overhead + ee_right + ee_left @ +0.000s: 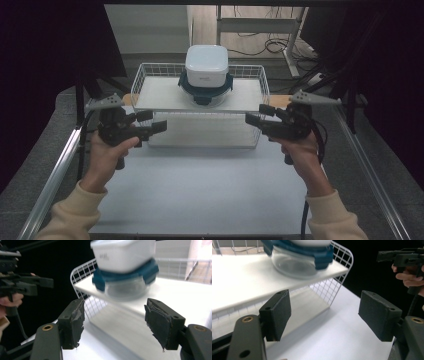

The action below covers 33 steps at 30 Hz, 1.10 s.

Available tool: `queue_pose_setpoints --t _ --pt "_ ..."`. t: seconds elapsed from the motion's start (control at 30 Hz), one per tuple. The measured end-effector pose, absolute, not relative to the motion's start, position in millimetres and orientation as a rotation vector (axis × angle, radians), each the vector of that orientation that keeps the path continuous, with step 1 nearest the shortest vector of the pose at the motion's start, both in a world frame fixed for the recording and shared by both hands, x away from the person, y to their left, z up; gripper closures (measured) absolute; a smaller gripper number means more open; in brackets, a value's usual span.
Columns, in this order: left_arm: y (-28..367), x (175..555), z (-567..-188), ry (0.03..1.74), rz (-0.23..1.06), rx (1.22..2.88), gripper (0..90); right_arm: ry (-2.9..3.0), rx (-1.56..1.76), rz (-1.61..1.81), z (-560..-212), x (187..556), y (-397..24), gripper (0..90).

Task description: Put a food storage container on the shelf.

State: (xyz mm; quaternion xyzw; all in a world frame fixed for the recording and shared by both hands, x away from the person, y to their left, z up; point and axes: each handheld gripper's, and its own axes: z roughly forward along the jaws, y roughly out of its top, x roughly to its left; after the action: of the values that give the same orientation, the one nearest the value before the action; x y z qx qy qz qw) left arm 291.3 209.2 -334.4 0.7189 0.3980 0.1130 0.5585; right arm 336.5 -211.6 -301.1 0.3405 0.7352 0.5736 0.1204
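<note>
Both grippers closing in on stacked containers, fingers apart and empty.

Glass container (pixel 205 93) with teal clip lid: heavy, slippery, breakable; best gripped at opposite lid clips; white box (pixel 206 64) loose on top; left gripper (pixel 150 123), right gripper (pixel 259 116).

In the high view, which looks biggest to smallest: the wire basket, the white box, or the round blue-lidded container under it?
1. Wire basket, clearly the largest.
2. Round blue-lidded container and white box look nearly alike; the container's lid spreads slightly wider, so I won't rank them.

table (pixel 200 195): white top, wire basket (pixel 150 75) at far edge | white board (pixel 160 95) across basket: glass container (pixel 205 90), white box (pixel 206 62) stacked on it
</note>
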Motion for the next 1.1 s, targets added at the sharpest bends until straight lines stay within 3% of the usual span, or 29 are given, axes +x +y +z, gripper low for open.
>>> queue_pose_setpoints --t 0.4,0.73,0.87,1.1 --pt "194.8 244.0 -396.8 0.999 0.282 1.798 22.4 2.17 0.981 1.582 -374.2 272.2 -240.9 30.1" --pt "196.0 229.1 -452.4 1.107 0.167 1.829 21.0 2.264 1.072 1.474 -427.3 260.7 -239.3 28.5" --pt "194.8 228.5 -473.9 1.152 0.176 1.879 20.7 2.323 1.119 1.438 -455.3 264.3 -233.5 28.4" --pt "194.9 227.7 -474.4 1.133 0.24 1.895 20.8 2.364 1.079 1.383 -466.4 260.2 -224.5 26.9"
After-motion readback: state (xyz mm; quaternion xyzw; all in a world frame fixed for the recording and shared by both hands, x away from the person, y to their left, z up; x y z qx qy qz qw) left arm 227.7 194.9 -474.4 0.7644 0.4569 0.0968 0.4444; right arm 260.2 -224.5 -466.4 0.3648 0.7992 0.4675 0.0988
